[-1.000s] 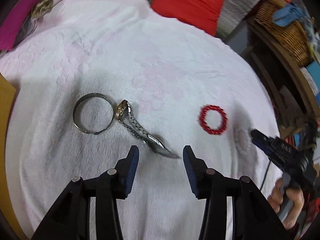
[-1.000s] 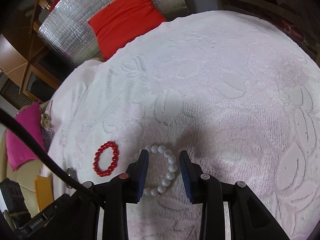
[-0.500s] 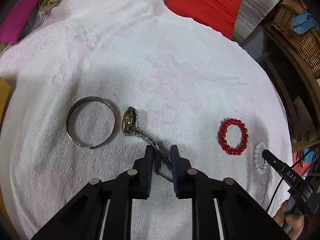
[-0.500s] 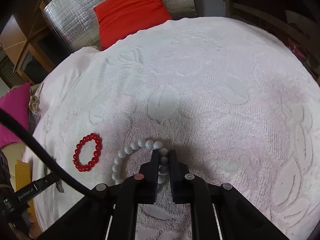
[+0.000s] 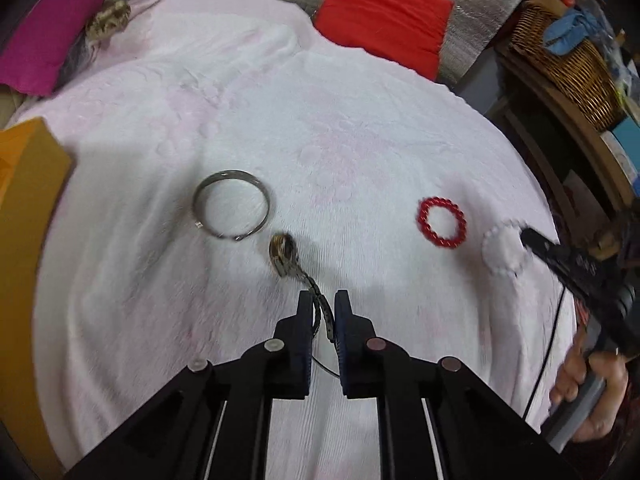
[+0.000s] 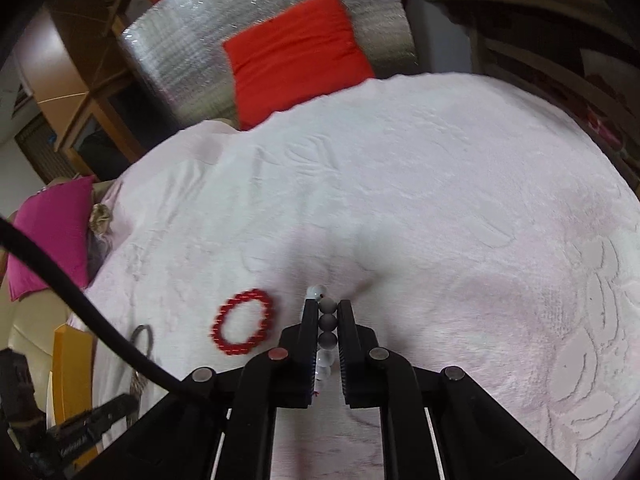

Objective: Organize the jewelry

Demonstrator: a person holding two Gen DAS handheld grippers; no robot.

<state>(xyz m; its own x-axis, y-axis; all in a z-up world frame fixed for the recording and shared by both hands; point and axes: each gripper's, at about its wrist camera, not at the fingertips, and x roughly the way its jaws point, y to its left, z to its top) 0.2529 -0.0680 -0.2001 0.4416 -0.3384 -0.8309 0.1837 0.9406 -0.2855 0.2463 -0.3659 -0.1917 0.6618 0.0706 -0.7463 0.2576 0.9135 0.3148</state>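
A: Two grippers, both clamped. The left gripper (image 5: 322,312) had just closed on the watch (image 5: 285,257) band, its face lying just beyond the fingertips, beside the silver bangle (image 5: 233,205).

B: And the right gripper (image 6: 325,322)?

A: Pinching the white bead bracelet (image 6: 326,320), right of the red bracelet (image 6: 243,326).

Two fisheye cams, one per gripper, each looks forward and steeply down along its own fingers, close over the pink towel (image 5: 360,128).

Left cam: red bead bracelet (image 5: 441,222) at 2 o'clock, right gripper (image 5: 524,236) at 3 o'clock.

Right cam: same bracelet (image 6: 243,327) at 9 o'clock.

Shared: towel, bracelet, red cushion (image 5: 384,16) at 12 o'clock in both views.
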